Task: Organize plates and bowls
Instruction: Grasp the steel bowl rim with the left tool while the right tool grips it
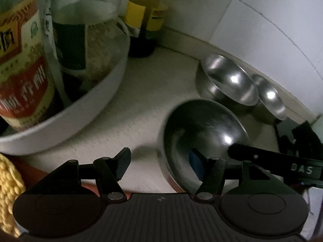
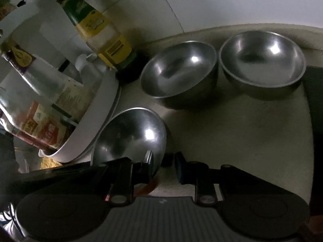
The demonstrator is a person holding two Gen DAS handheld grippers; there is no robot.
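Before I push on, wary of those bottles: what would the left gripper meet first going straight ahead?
Probably the near bowl: the open left gripper straddles its rim, one finger inside. Depth is hard to judge.

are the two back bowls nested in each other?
No, in the right wrist view the two back bowls stand side by side along the wall, each showing its own empty inside.
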